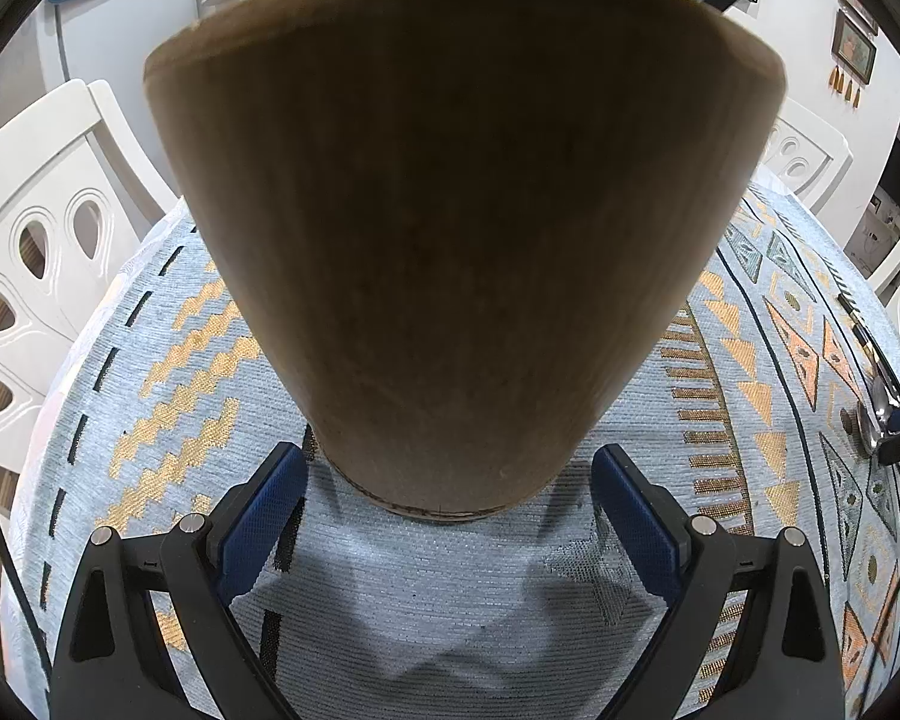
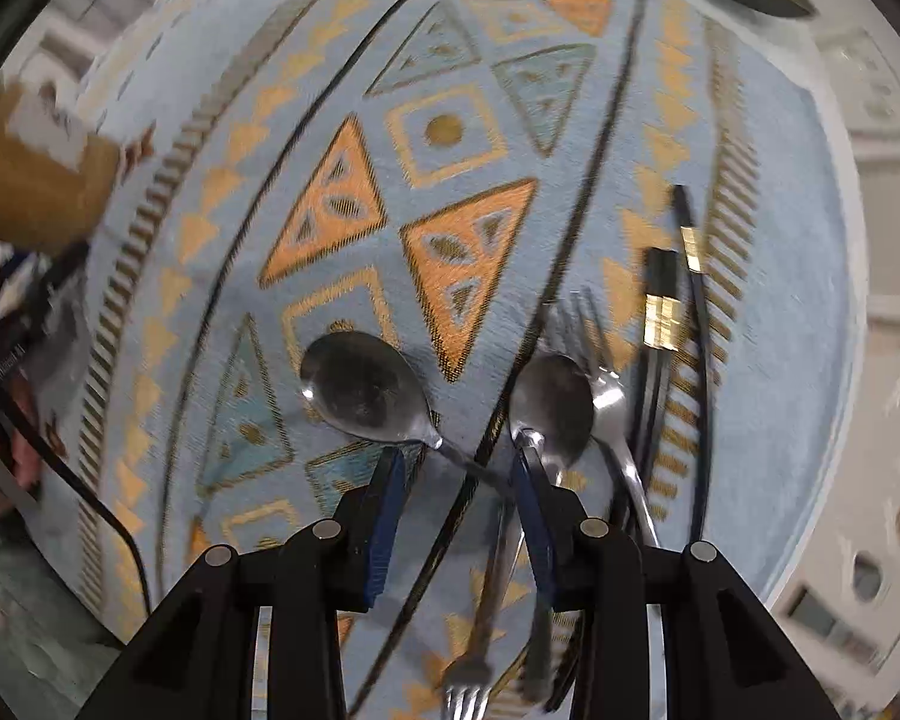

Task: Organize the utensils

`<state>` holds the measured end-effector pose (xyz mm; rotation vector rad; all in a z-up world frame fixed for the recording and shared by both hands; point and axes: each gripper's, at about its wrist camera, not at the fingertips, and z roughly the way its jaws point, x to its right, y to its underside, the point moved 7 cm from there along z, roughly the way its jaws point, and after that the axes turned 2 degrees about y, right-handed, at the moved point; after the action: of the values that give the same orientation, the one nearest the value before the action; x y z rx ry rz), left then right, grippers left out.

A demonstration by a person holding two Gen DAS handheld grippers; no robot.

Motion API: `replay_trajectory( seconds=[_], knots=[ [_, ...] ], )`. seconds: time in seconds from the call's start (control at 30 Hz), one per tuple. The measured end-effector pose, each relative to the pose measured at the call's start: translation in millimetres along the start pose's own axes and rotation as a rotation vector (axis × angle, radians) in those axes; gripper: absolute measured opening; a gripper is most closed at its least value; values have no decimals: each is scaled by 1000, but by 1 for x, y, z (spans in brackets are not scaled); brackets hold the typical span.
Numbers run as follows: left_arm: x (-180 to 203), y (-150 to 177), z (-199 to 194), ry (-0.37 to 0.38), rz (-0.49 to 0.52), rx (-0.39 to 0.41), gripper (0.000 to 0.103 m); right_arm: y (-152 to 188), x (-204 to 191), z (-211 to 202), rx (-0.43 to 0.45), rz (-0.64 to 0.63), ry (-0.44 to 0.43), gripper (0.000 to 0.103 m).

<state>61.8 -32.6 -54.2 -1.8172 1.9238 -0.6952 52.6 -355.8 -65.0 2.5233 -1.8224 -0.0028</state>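
The left gripper [image 1: 450, 468] points obliquely downward. Its jaws stand wide apart, one blue pad [image 1: 264, 510] on each side of a wide base; no pad is seen to press on it. The right gripper [image 2: 459, 462] points straight down. Its jaws stand partly apart with nothing clamped between the blue pads [image 2: 390, 510]. In the right wrist view, a hand [image 2: 6, 468] shows at the left edge, blurred, wrapped around the other gripper's black body.
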Motion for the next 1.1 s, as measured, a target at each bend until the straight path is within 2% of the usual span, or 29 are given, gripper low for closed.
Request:
replay_trajectory(
  seconds=[0.07, 0.13, 0.17, 0.27, 0.37, 0.4, 0.5, 0.73, 0.87, 0.93, 1.03, 1.1],
  knots=[
    [0, 0, 0, -1, 0, 0, 96, -3, -6, 0, 29, -43, 42, 42],
    [1, -1, 0, -1, 0, 0, 96, -4, -11, 0, 6, -42, 53, 23],
    [1, -1, 0, -1, -1, 0, 96, -5, -20, 2, -9, -36, 39, 17],
    [2, -1, -1, 2, -4, 1, 96, -1, -37, 4, -37, -30, 70, 9],
    [2, -1, -1, 2, -6, 1, 96, 4, -55, 6, -137, 135, -107, 5],
    [2, -1, -1, 3, -6, 1, 96, 4, -59, 5, -146, 174, -153, 5],
    [2, -1, -1, 3, -6, 0, 96, -3, -66, 5, -114, 252, -216, 5],
    [2, -1, -2, 6, -5, 0, 96, -11, -36, -14, -30, 317, -328, 8],
    [2, -1, -2, 6, -7, 0, 96, -29, -23, -18, 11, 323, -300, 16],
    [2, -1, -2, 7, -8, 0, 96, -34, -5, -6, 10, 304, -250, 20],
    [2, -2, -2, 8, -9, 1, 96, -37, -7, 14, -15, 269, -169, 24],
    [1, -2, -2, 8, -9, 0, 96, -36, -14, 15, -1, 244, -132, 25]
  ],
)
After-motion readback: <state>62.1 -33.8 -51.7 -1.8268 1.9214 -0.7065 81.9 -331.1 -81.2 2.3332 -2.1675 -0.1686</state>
